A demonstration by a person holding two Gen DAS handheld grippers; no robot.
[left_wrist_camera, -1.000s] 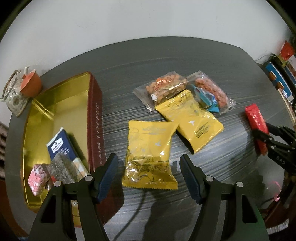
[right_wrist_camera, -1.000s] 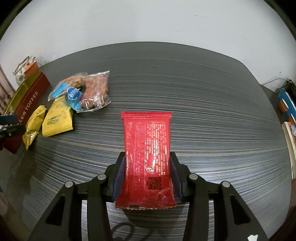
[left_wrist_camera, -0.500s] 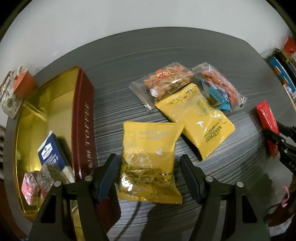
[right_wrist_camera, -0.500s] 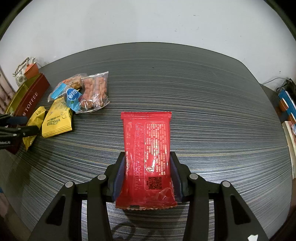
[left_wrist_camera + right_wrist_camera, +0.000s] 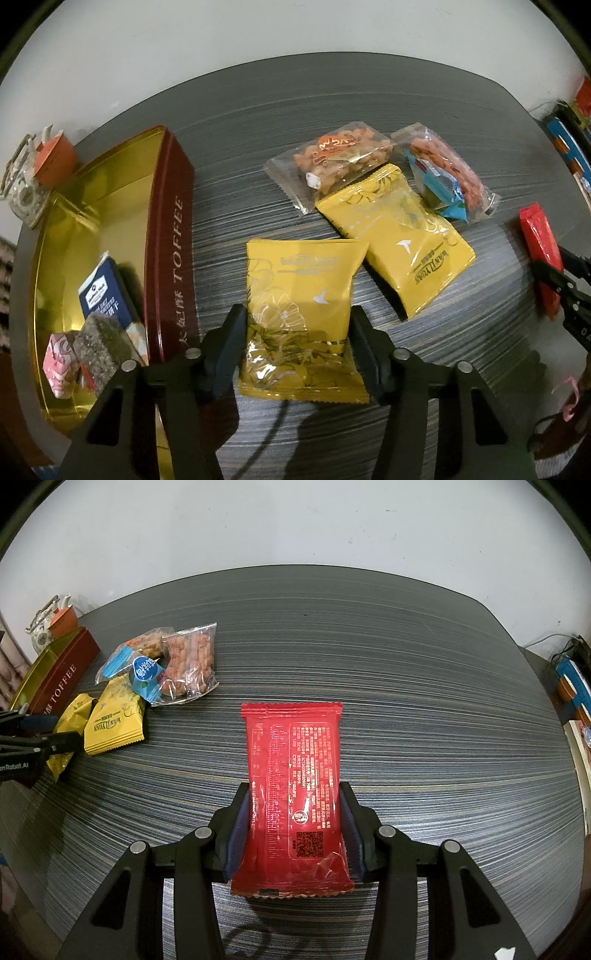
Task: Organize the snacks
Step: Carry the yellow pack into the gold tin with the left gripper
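The left tool [image 5: 297, 349] has its fingers on either side of a yellow pouch [image 5: 301, 317], both pads touching its edges, so it is pinching the pouch low down near the crimped end. The pouch seems to lie flat on the dark striped worktop [image 5: 258, 129]; whether it is lifted I cannot tell. Just left of it stands the toffee tin [image 5: 170, 236], lid off, gold inside. In the tin's near end sit a blue box [image 5: 101, 295], a grey speckled bar [image 5: 98, 341] and a pink packet [image 5: 57, 363].

Beyond the held pouch a second yellow pouch [image 5: 400, 236] lies slantwise, its near corner tucked beside the first. A clear bag of orange snacks [image 5: 338, 158] overlaps its far end, and a nut bag [image 5: 448, 168] with a blue sachet [image 5: 441, 188] on it lies to the right.

The right tool [image 5: 293, 825] is pinching a red packet [image 5: 295, 775], pads pressed to both long sides, the printed back facing up. The packet points away across the worktop, well apart from the pile.

A teapot [image 5: 20, 184] with an orange cup [image 5: 55, 158] stands at the far corner behind the tin.
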